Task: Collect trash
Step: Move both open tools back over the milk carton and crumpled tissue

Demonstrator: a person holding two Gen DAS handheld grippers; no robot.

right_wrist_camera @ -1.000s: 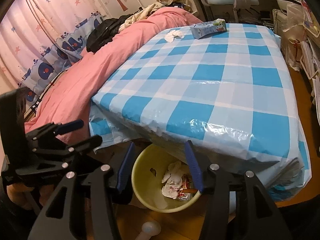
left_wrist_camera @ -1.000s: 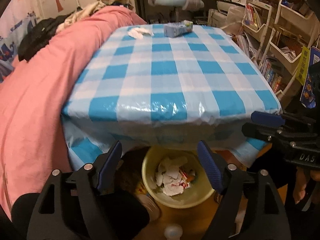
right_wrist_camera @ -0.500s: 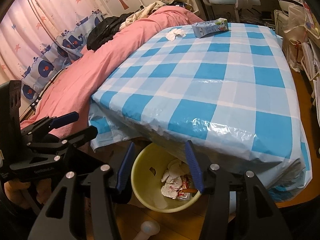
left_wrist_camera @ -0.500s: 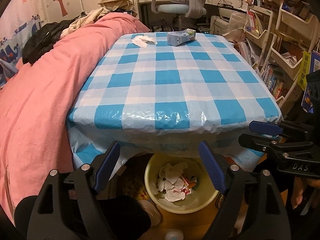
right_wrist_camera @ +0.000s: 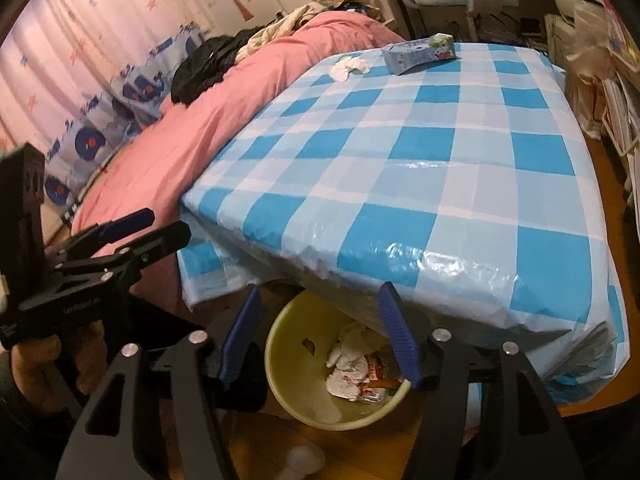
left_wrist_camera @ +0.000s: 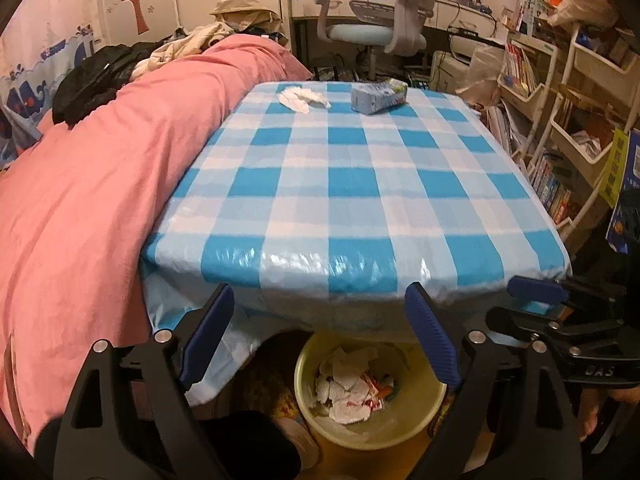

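Observation:
A crumpled white tissue (left_wrist_camera: 301, 97) (right_wrist_camera: 347, 68) and a light-blue drink carton (left_wrist_camera: 378, 97) (right_wrist_camera: 418, 53) lie at the far end of the blue-checked table (left_wrist_camera: 340, 184) (right_wrist_camera: 440, 152). A yellow bin (left_wrist_camera: 370, 432) (right_wrist_camera: 320, 408) holding crumpled paper and wrappers stands on the floor under the near table edge. My left gripper (left_wrist_camera: 320, 296) is open and empty, low in front of the table above the bin. My right gripper (right_wrist_camera: 318, 294) is open and empty, also above the bin. Each gripper shows at the side of the other's view.
A pink blanket (left_wrist_camera: 88, 184) covers the bed along the table's left side, with dark clothes (left_wrist_camera: 96, 80) piled on it. Shelves of books (left_wrist_camera: 560, 152) stand to the right. An office chair (left_wrist_camera: 376, 28) stands behind the table. The floor is wooden.
Both grippers have risen and tilted up a little; the table top fills more of each view and the far trash looks nearer. Both stay open and empty.

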